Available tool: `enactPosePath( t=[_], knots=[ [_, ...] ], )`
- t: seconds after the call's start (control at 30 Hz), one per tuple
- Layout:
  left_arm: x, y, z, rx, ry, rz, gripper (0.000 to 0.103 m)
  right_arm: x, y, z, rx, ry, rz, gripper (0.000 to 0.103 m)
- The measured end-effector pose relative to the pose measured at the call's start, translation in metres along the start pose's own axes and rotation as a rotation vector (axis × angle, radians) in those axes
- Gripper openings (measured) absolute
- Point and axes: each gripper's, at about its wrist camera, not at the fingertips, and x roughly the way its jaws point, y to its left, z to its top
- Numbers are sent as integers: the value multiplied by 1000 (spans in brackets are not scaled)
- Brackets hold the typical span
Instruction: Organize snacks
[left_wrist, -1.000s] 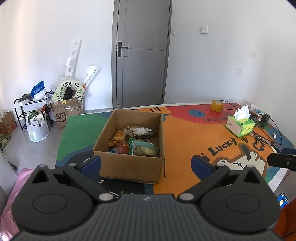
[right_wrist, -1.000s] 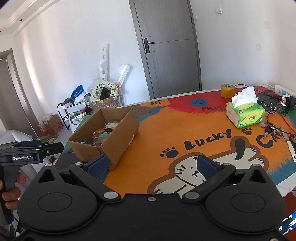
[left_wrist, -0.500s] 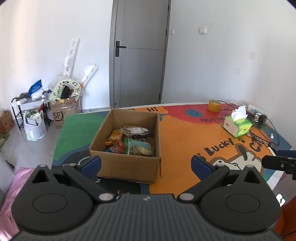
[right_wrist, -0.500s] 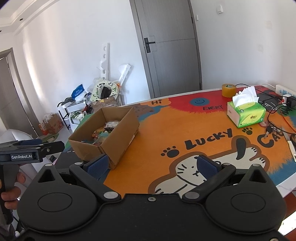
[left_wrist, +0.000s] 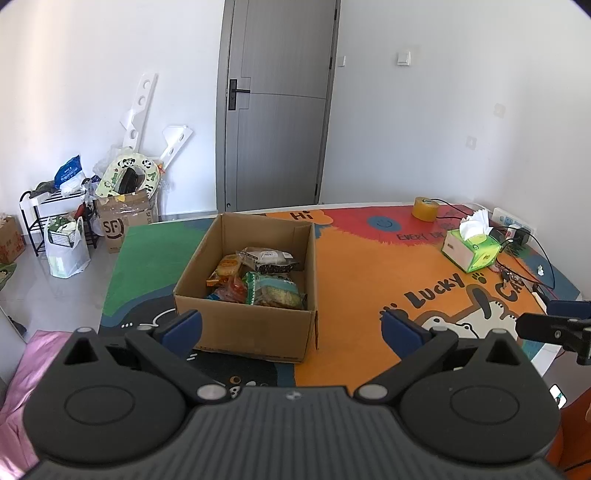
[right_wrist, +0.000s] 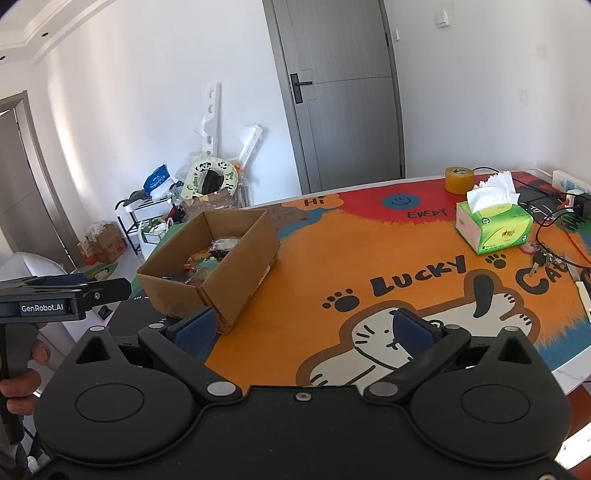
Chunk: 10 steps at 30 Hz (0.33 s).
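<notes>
Drawn back a little from the cardboard box (left_wrist: 255, 291) of snack packets (left_wrist: 258, 277), both grippers' jaws wide open, holding nothing; packets already boxed.

Bright daylight, sharp focus; fisheye bends edges (corners vignette black).

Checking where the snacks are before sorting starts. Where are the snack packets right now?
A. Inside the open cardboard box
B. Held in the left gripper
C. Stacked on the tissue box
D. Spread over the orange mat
A: the snack packets lie together inside the open cardboard box, and both grippers are open and empty.
</notes>
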Motion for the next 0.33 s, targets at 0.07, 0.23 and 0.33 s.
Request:
enactPosePath(
  t=[0.07,0.23,0.33],
  knots=[
    [0,0,0,-1,-1,0,103,-1,0,0,-1,-3,0,103],
    [0,0,0,0,-2,0,103,-1,-1,1,-3,-7,-3,103],
    [-1,0,0,-4,-7,-1,103,-2,-1,1,-1,-8,-4,103]
  ],
)
